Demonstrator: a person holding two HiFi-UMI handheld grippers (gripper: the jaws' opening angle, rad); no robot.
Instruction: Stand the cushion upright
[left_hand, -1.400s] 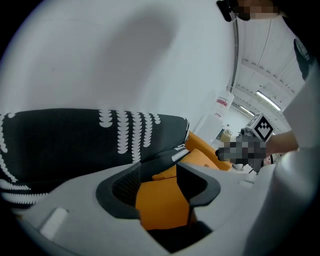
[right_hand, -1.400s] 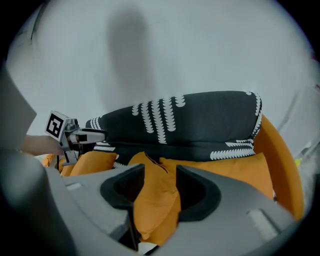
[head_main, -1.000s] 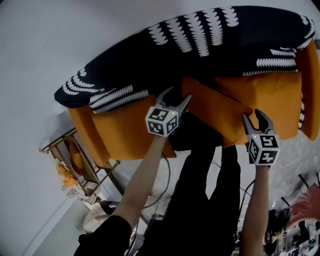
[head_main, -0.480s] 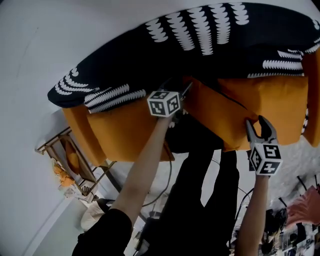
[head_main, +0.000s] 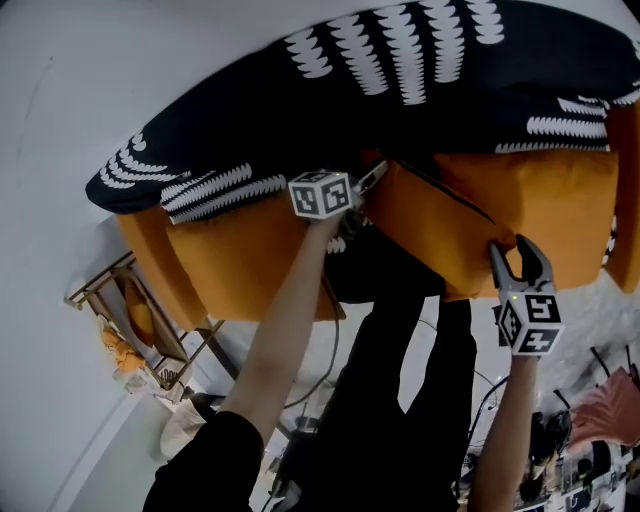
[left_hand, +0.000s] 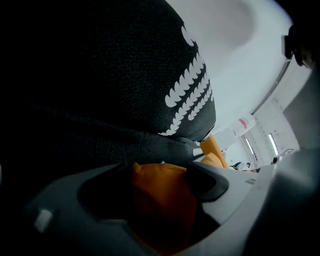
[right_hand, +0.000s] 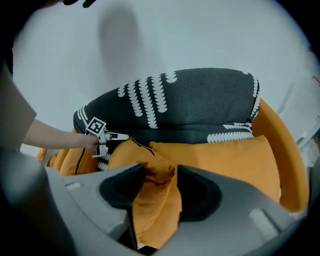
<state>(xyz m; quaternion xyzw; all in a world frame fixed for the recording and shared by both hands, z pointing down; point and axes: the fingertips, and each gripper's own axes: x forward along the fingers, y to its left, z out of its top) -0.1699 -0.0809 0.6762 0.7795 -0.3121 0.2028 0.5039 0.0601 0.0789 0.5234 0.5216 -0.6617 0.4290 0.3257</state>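
Note:
An orange cushion (head_main: 432, 232) lies tilted against the sofa, between two orange back cushions. My left gripper (head_main: 365, 181) is at its upper left corner, under the edge of the black blanket (head_main: 400, 95). In the left gripper view that orange corner (left_hand: 161, 200) sits between the jaws of the left gripper (left_hand: 162, 170), which are opening; a dark gap shows beside it. My right gripper (head_main: 512, 253) holds the lower right corner. In the right gripper view the fabric (right_hand: 156, 210) is bunched and pinched by the right gripper (right_hand: 160, 172). The left gripper (right_hand: 117, 136) also shows there.
The orange sofa (head_main: 245, 262) carries a black blanket with white patterns over its back. A wooden side table (head_main: 135, 315) stands at the left. The person's dark legs (head_main: 400, 350) are below the cushion. Cluttered items (head_main: 590, 450) lie at the bottom right.
My left gripper has pushed in toward the sofa at the cushion's corner, its marker cube rolled, and its jaws now hide under the blanket's edge. The right gripper has stayed on its corner.

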